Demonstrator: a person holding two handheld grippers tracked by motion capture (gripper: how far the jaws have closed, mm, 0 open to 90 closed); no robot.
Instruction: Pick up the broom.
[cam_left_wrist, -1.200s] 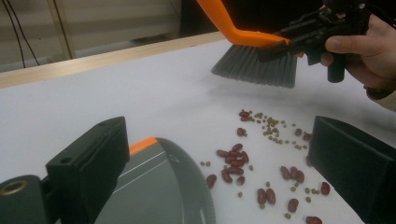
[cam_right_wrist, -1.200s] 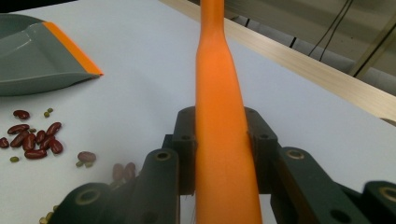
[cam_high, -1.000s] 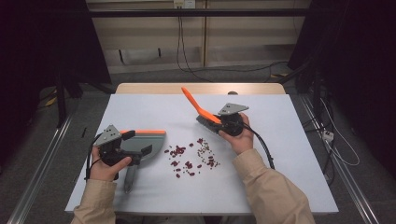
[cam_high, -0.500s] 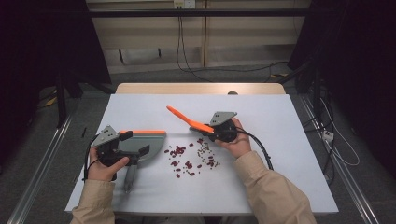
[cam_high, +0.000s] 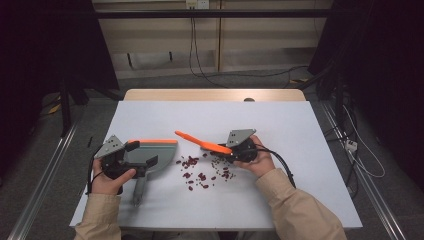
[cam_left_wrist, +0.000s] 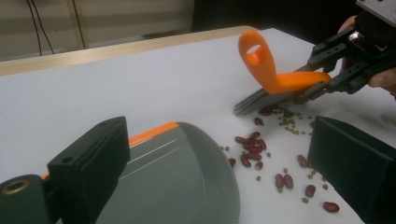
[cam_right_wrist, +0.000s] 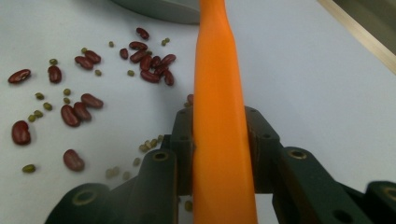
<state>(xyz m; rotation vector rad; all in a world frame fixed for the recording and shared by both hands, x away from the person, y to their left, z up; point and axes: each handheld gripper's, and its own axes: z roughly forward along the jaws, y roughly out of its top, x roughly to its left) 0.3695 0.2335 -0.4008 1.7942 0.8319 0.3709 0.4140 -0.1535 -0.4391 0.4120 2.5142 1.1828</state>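
Orange-handled brush (cam_high: 202, 143), clamped in right tool (cam_high: 235, 151), is touching down beside scattered beans (cam_high: 202, 172) on bench (cam_high: 300, 130). Left tool (cam_high: 131, 161) is gripping grey dustpan (cam_high: 150, 154), empty. Sweeping barely beginning.

Brush (cam_high: 202, 143): orange handle, grey bristles. Dustpan (cam_high: 152, 155): grey body, orange strip along one edge. Beans (cam_high: 200, 175): dark red, with smaller olive-green ones among them. Table (cam_high: 300, 130): plain white top, pale wood far edge. Gripper jaws: black. Sleeves (cam_high: 295, 205): beige.
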